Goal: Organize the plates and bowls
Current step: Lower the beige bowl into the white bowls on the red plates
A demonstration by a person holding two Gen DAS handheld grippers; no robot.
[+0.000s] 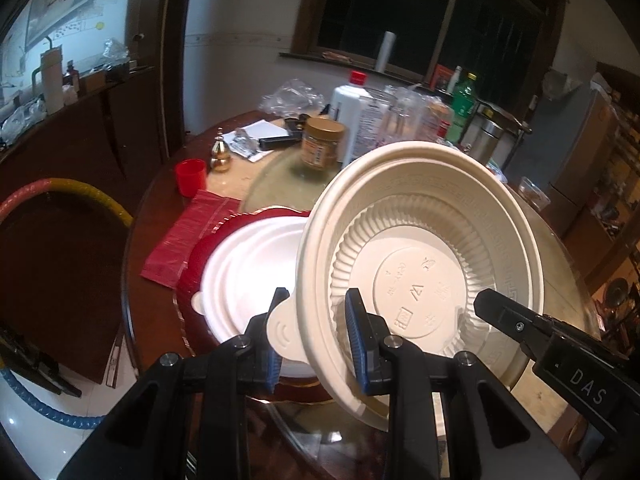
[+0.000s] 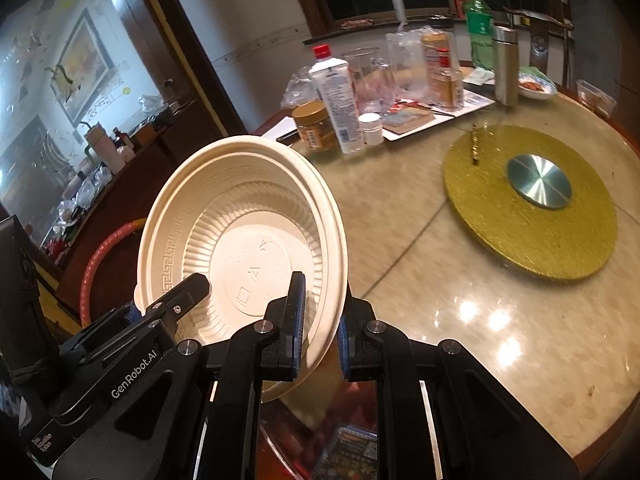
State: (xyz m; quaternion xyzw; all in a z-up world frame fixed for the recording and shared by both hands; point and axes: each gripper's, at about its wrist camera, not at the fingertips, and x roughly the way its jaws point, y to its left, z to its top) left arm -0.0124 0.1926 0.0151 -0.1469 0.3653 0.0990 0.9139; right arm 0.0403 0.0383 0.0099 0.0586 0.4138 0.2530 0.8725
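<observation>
Your left gripper (image 1: 316, 334) clamped on cream ribbed plastic bowl (image 1: 424, 272) rim, your right gripper (image 2: 320, 320) clamped on opposite rim, bowl tilted above marble surface (image 2: 440, 300), white plate (image 1: 248, 272) beneath.

**Readable markings**

We read "DAS" in pale capitals on the black body of the right gripper (image 1: 500, 312), at four o'clock in the left wrist view. In the right wrist view, "GenRobot.AI" stands on the left gripper (image 2: 188, 292) at eight o'clock. The embossed marks on the bowl (image 1: 420, 256) base are too faint to read.
</observation>
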